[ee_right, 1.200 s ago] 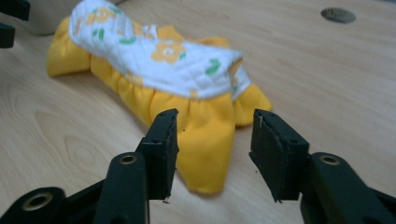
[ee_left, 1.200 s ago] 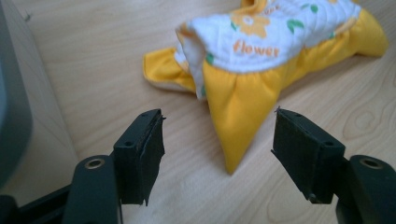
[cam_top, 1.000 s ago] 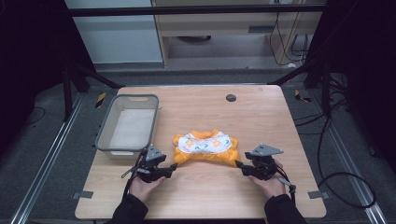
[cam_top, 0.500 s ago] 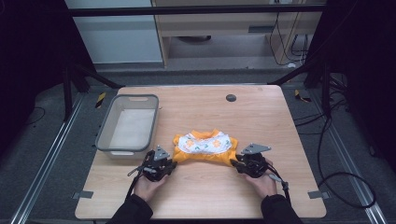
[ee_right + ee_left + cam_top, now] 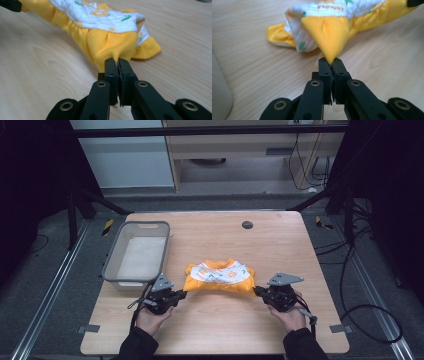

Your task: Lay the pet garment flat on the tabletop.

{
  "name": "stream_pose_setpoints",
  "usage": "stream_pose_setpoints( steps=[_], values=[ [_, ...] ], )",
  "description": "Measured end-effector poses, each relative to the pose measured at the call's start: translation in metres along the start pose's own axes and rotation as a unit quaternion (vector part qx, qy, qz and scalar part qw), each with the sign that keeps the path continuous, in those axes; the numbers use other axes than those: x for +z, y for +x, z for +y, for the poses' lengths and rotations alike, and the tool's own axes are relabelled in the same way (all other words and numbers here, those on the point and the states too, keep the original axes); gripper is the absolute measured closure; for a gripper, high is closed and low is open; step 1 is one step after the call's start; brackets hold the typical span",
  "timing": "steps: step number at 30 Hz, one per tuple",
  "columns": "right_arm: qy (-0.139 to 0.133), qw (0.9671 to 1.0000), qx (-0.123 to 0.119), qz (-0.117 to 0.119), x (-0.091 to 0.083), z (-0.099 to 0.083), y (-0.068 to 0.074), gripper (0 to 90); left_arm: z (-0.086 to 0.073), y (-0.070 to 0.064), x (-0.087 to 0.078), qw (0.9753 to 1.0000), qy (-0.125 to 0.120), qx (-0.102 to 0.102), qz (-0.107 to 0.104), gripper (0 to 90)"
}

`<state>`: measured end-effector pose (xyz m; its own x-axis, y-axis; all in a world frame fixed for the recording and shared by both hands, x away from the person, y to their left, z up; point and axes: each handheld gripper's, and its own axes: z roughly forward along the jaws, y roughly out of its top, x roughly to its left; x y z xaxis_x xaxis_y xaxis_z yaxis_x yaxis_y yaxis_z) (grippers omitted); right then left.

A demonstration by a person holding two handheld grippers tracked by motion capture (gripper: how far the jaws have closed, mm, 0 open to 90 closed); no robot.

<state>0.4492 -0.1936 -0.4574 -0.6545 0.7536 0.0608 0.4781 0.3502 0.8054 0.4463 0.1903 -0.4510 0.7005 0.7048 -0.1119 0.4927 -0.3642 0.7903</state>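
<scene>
While each hand-held gripper (image 5: pixel 331 63) (image 5: pixel 117 63) pinches its yellow hem, the cloth (image 5: pixel 220 275) reads "flower".

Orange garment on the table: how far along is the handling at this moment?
Done: both grips look made. The left gripper is shut on one orange corner of the garment, the right gripper on the opposite end. In hand: the cloth is drawn out between them. Left: it lies bunched on the table, neither flattened nor folded, and the grey bin holds no garment.
</scene>
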Motion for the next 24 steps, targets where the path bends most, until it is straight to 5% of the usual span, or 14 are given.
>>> stream_pose_setpoints(
  steps=[4, 9, 15, 16, 21, 24],
  values=[
    [-0.024, 0.9991, -0.008, 0.033, -0.032, 0.002, 0.010, 87.3, -0.001, -0.007, -0.021, 0.9997, -0.012, 0.002, -0.023, 87.4],
    [-0.024, 0.9979, -0.008, 0.060, -0.050, -0.008, 0.024, 86.6, -0.009, -0.015, -0.030, 0.9986, 0.012, -0.008, -0.050, 87.2],
    [0.023, 0.9986, 0.002, 0.047, -0.030, -0.029, 0.018, 79.6, -0.031, -0.013, -0.013, 0.9970, 0.072, -0.011, -0.027, 84.0],
    [0.043, 0.9983, 0.003, 0.038, -0.019, -0.035, 0.015, 75.6, -0.037, -0.010, -0.007, 0.9959, 0.089, -0.012, -0.012, 75.3],
    [0.043, 0.9984, -0.003, 0.035, -0.017, -0.038, 0.014, 68.4, -0.037, -0.006, -0.015, 0.9981, 0.060, -0.013, 0.012, 56.8],
    [0.014, 0.9996, -0.008, 0.024, -0.025, -0.034, 0.013, 62.7, -0.035, -0.005, -0.025, 0.9992, 0.033, -0.015, 0.015, 46.6]
  ],
)
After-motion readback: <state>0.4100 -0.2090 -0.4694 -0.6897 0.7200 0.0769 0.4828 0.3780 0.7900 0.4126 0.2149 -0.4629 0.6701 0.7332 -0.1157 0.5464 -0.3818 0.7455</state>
